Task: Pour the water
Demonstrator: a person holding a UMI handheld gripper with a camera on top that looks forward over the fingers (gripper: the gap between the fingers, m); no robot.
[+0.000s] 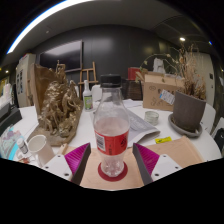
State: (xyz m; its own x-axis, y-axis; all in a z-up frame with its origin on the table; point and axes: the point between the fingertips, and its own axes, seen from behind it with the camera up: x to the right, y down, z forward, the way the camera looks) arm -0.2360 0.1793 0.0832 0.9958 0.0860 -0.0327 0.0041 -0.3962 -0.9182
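Bottle on the worktop, between the tool's fingers.
The bottle (pixel 111 132) stands upright between the tool (pixel 111 163) fingers; sculpture (pixel 58 108) left, potted plant (pixel 187 108) right, cardboard box (pixel 162 90) behind on the worktop (pixel 140 125).

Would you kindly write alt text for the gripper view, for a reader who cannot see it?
A clear plastic bottle with a red label and dark cap stands upright on a table between the open gripper's pink-padded fingers. Beyond it the table holds clutter: a brown ornament, a cup, a dark pot and a cardboard box.
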